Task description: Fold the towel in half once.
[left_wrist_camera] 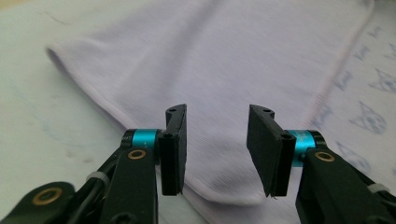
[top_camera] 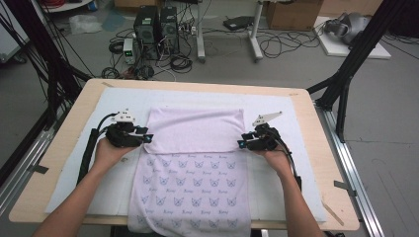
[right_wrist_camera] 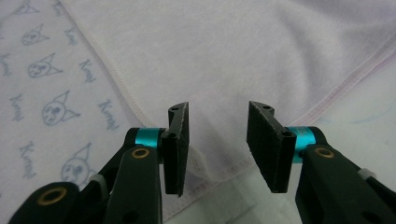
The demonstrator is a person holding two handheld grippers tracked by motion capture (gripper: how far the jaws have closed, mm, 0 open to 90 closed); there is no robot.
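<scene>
A pale lilac towel (top_camera: pixel 195 185) printed with small cat faces lies on the table and hangs over the near edge. Its far part is folded back toward me as a plain flap (top_camera: pixel 195 129). My left gripper (top_camera: pixel 147 138) sits at the flap's near left corner (left_wrist_camera: pixel 224 198). Its jaws stand apart over the cloth in the left gripper view (left_wrist_camera: pixel 217 140), pads clear of it. My right gripper (top_camera: pixel 241 143) is at the flap's near right corner (right_wrist_camera: pixel 210 163), also open (right_wrist_camera: pixel 218 140), with the hemmed edge lying below the gap.
A white mat (top_camera: pixel 118 103) covers the wooden table (top_camera: pixel 64 148) under the towel. Black frame posts (top_camera: pixel 346 84) stand beside the table on the right. Beyond the far edge are computer towers (top_camera: pixel 155 29), cables and a cardboard box (top_camera: pixel 294 14) on the floor.
</scene>
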